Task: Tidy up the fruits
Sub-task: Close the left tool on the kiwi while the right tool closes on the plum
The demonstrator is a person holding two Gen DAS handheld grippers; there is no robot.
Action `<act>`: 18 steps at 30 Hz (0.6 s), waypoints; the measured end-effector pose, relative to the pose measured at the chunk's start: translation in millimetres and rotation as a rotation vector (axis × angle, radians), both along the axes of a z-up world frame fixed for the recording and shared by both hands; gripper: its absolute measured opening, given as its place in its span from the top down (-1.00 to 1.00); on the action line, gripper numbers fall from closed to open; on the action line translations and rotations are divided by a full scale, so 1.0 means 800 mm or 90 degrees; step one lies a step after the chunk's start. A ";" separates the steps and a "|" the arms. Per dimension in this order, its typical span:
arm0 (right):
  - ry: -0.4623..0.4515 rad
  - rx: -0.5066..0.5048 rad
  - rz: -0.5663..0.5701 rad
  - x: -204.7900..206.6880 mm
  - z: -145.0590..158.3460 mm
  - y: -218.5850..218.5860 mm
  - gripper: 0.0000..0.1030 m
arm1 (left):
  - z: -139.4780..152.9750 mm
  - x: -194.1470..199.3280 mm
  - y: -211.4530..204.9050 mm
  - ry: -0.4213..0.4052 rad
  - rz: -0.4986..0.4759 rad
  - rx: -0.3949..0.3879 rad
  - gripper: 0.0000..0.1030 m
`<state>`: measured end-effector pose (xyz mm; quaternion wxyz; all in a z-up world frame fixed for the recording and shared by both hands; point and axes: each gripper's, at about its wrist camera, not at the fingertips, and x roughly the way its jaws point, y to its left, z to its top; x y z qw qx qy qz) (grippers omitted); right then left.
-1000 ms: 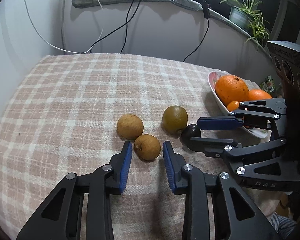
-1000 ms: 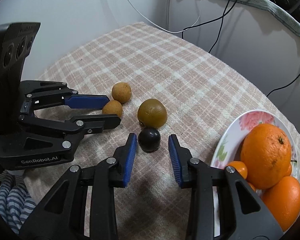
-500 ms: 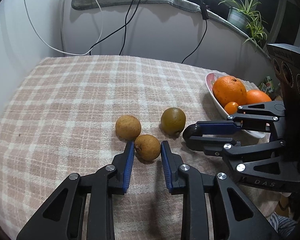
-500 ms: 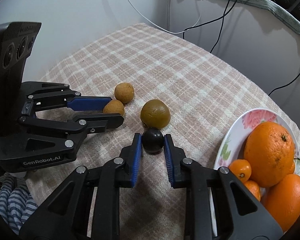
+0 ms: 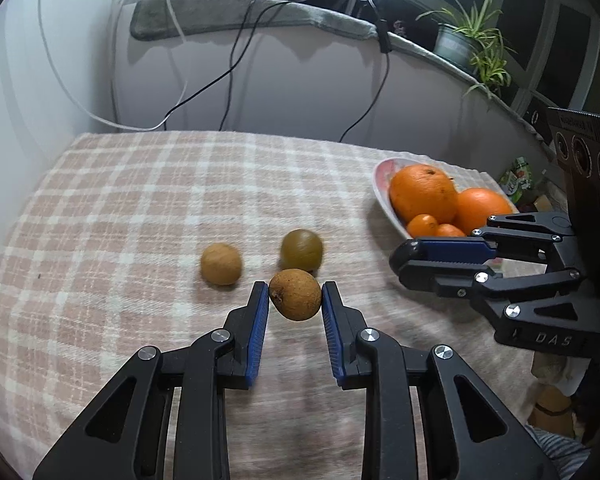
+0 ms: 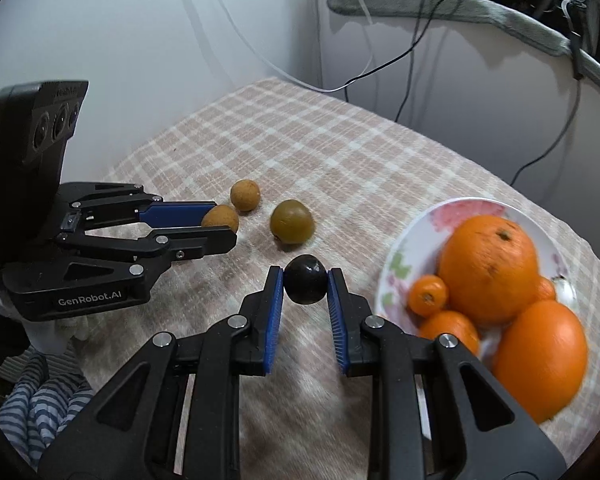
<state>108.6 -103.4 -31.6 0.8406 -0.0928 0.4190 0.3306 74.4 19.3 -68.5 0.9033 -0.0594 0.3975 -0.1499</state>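
Left wrist view, and the left gripper [image 5: 295, 300] is clamped on a small brown fruit [image 5: 295, 294], blue pads [image 5: 259, 332] pressing its two sides at the widest part, low in the centre of the frame. It looks light, rough-skinned and firm, so the ribbed pads should bite well; a round body like this can squirt out if the grip sits off the middle, so across the equator is the place. To its upper left a second brown fruit [image 5: 221, 263] lies on the checked cloth [image 5: 140, 200], and just behind it an olive-green fruit [image 5: 301, 250], probably softer and easier to bruise. Further right, the flowered plate [image 5: 380, 176] carries large oranges [image 5: 423, 193] and small ones. At the right edge the right gripper [image 5: 400, 260] shows only side-on. Over to the right wrist view: the right gripper [image 6: 305, 286] is closed on a small dark round fruit [image 6: 305, 279] at centre frame, smooth and glossy, likely the slipperier of the two. The plate [image 6: 476, 206], at right, looks crowded, so a rolling landing is the worry.
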 end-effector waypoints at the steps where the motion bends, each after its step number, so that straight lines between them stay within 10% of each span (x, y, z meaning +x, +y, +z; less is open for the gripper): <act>1: -0.001 0.005 -0.006 -0.001 0.003 -0.006 0.55 | 0.001 0.000 -0.005 -0.002 -0.005 -0.002 0.51; 18: -0.036 0.068 -0.119 -0.004 0.044 -0.131 0.55 | 0.025 0.014 -0.103 -0.022 -0.090 -0.034 0.51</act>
